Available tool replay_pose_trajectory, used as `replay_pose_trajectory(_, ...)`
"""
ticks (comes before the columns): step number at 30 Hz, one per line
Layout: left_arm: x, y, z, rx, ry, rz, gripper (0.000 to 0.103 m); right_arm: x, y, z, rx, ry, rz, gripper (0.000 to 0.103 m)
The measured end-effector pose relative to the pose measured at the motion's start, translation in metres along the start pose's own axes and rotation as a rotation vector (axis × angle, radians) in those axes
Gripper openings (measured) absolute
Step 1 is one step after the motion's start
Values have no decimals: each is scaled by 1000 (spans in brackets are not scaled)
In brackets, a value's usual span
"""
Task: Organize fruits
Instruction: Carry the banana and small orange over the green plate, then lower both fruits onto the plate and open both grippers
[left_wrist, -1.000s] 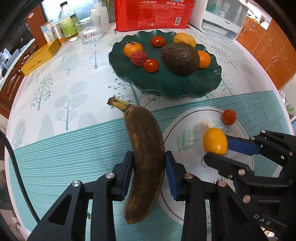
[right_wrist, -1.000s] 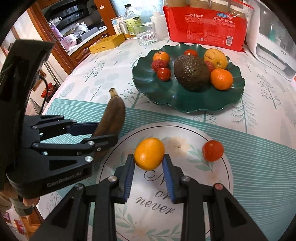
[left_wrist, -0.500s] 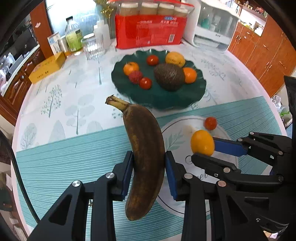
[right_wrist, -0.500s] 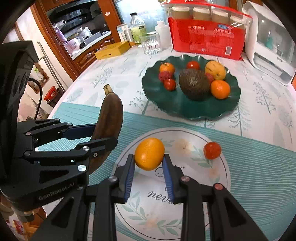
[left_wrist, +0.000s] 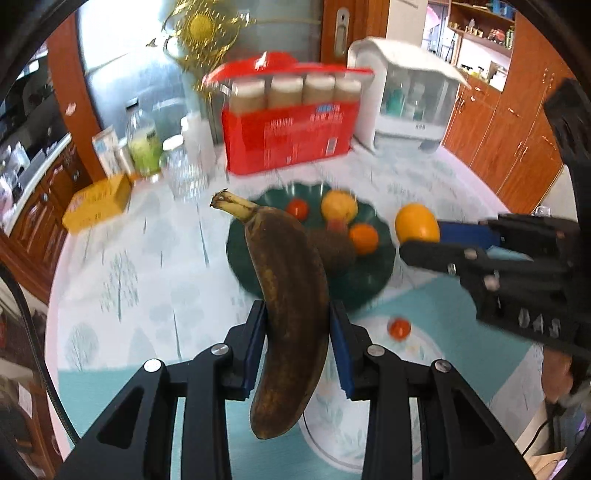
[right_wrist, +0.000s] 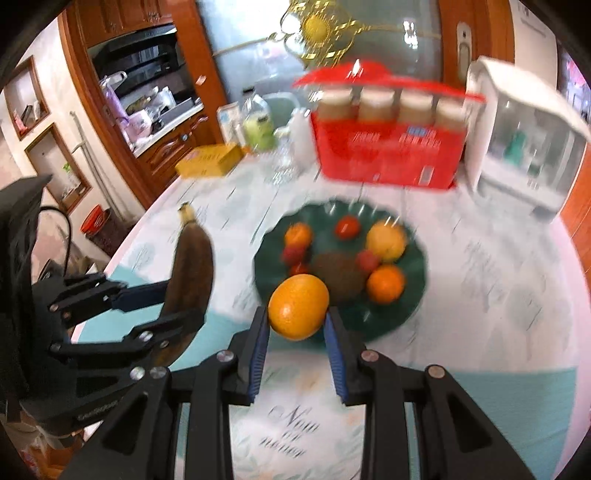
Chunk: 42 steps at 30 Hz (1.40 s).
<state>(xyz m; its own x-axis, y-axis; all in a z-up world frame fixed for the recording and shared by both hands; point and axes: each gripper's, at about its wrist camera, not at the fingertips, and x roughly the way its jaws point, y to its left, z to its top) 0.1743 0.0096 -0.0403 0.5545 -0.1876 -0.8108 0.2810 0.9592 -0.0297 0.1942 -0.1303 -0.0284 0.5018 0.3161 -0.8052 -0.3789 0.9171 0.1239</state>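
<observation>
While both fruits are held up in the air, the green plate (left_wrist: 384, 266) is seen ahead of and below the two claws. The left gripper (left_wrist: 297, 347) is clamped on the banana (left_wrist: 291, 295), with one blue pad pressed on each side of its middle. The banana is held almost straight up and down in the left view, with its stalk pointed up and away toward the green plate and its blunt end hung down below the pads. The right gripper (right_wrist: 297, 339) is squeezed on the orange fruit (right_wrist: 298, 306), which is pinched between the tips of its blue pads.

The green plate (right_wrist: 415, 288) is already filled with a dark avocado (right_wrist: 338, 275), small oranges and little red fruits, so not much bare room is left. A bare strip can be seen along the near rim. From the right view, the orange fruit is seen just in front of that near rim, so the right claw is judged to be the nearer one. The banana (right_wrist: 192, 269) is held further to the left, beside the plate and not over it.

A white plate (right_wrist: 295, 406) is seen under the claws, with one small tomato (left_wrist: 399, 328) left on it. The banana is long, so it would likely need to be turned flat and laid along the rim.
</observation>
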Motion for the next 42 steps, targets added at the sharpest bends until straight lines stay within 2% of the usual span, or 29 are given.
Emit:
replay_pose_trajectory(4,1,0,37,34,-35,-2,32,2,-26,39,13,-26,-43,30)
replay_pose_trajectory(7,11,1,63,55,-45,-9,32,12,-44,55,29,-19,-55,30)
replay_pose_trajectory(13,60,1,96,96,2,-18,32,51,-71,65,53,38,-85,30)
replay_pose_trajectory(21,138,7,106,35,118,-41,32,107,-94,46,67,142,-107,30)
replay_pose_trajectory(26,167,8,104,14,168,-59,32,128,-106,38,69,189,-110,30)
replay_pose_trajectory(30,180,9,102,-1,194,-69,33,132,-104,38,45,186,-96,30)
replay_pose_trajectory(35,191,13,102,-10,221,-71,33,134,-88,46,-4,160,-34,30)
replay_pose_trajectory(39,191,18,102,-11,218,-57,33,142,-76,50,-31,165,-14,31)
replay_pose_trajectory(41,184,21,103,-13,203,-59,35,147,-73,50,-39,170,-19,31)
replay_pose_trajectory(42,181,22,104,-12,197,-53,40,148,-72,50,-39,171,-23,31)
